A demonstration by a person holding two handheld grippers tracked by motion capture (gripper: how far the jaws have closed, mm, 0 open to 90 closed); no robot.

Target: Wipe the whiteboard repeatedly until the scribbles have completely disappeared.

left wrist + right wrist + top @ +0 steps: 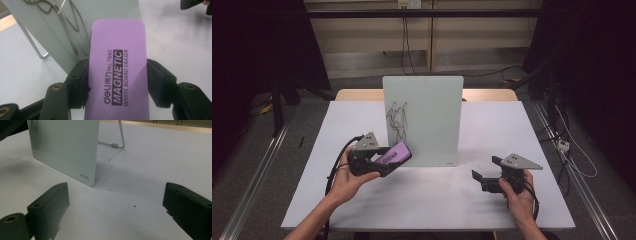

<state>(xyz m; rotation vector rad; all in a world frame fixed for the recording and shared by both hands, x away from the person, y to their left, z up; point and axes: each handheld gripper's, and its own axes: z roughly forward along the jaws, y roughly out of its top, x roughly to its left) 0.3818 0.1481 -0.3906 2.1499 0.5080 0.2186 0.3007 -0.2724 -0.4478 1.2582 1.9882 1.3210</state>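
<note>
The left gripper is clamped on the long sides of a flat purple rectangular whiteboard eraser, held above the table just before the lower left part of the upright pale glass whiteboard, close beneath the dark scribbles drawn there. The right gripper rests on the white table off the board's lower right corner, its jaws standing wide apart with nothing between them

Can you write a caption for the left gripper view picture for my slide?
Left hand-held gripper clamps a purple magnetic whiteboard eraser near the scribbled whiteboard.
</note>
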